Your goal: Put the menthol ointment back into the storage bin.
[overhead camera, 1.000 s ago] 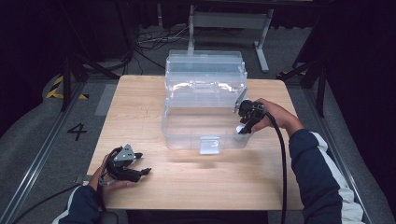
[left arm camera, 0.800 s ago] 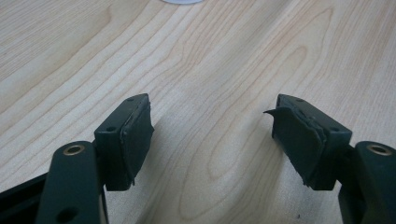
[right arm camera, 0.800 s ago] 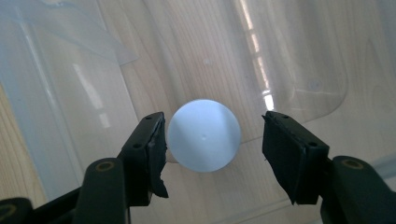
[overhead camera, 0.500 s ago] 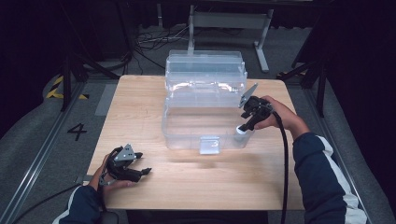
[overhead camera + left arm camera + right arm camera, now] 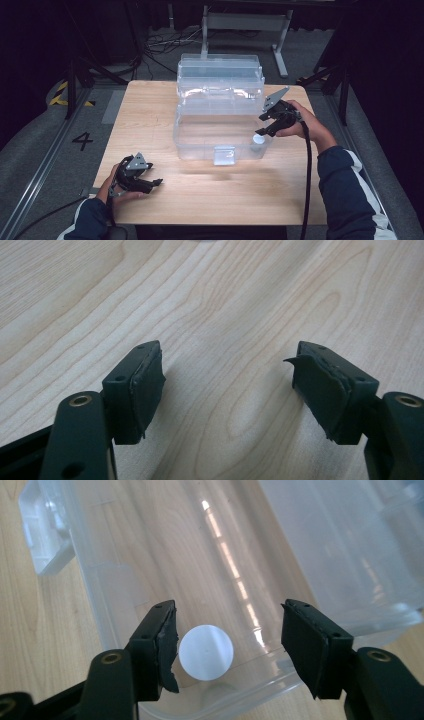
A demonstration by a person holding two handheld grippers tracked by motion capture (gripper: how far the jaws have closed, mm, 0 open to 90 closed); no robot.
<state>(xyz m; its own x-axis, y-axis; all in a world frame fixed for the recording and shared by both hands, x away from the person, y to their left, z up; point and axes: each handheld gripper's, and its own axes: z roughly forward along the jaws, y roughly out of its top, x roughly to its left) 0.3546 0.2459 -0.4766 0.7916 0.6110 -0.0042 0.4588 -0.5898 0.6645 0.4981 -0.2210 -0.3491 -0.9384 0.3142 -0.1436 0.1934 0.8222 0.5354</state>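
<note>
Right tool (image 5: 227, 645) hovers open above white disc (image 5: 206, 652).

A disc (image 5: 258, 140) lies inside the box (image 5: 200, 145) on the table (image 5: 150, 115).

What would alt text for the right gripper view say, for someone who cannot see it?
Two black jaws of the right gripper stand open above a small white round disc lying on the floor of a clear plastic box. The box sits on a light wooden table, and its open lid shows at upper right.
</note>
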